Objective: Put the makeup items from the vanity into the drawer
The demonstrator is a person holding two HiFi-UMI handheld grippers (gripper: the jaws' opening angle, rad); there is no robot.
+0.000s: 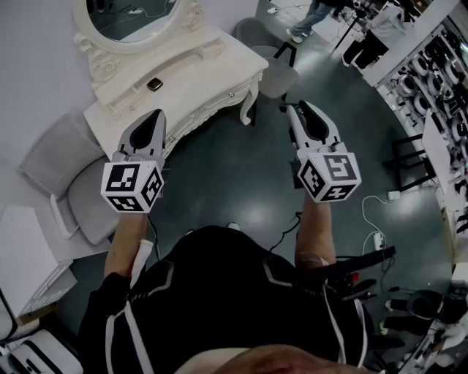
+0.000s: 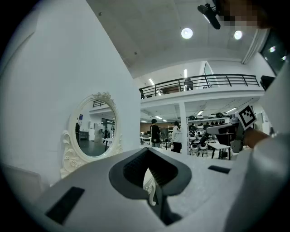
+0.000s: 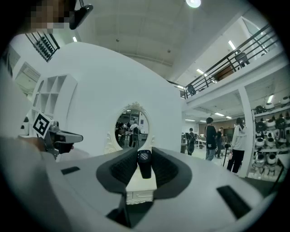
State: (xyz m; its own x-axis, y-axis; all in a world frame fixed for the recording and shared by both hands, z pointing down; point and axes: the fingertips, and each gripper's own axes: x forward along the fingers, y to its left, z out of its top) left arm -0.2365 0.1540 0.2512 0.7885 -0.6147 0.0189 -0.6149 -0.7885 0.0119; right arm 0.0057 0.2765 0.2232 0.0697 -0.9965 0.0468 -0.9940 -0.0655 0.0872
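The white vanity (image 1: 197,73) with its oval mirror (image 1: 131,14) stands ahead at the upper left. A small dark item (image 1: 154,84) lies on its top. I hold both grippers up in the air in front of it, short of the table. My right gripper (image 1: 298,109) is shut on a short black tube with a textured cap (image 3: 144,164), which stands upright between the pads. My left gripper (image 1: 156,115) has its jaws a narrow gap apart with nothing between them; the vanity leg (image 2: 149,186) shows through the gap. No drawer is seen open.
A grey chair (image 1: 66,182) stands at the left, and a grey stool (image 1: 274,69) sits by the vanity's right end. Shelves of gear (image 1: 439,66) line the right wall. Cables and a power strip (image 1: 374,239) lie on the dark floor. People (image 3: 210,138) stand further off.
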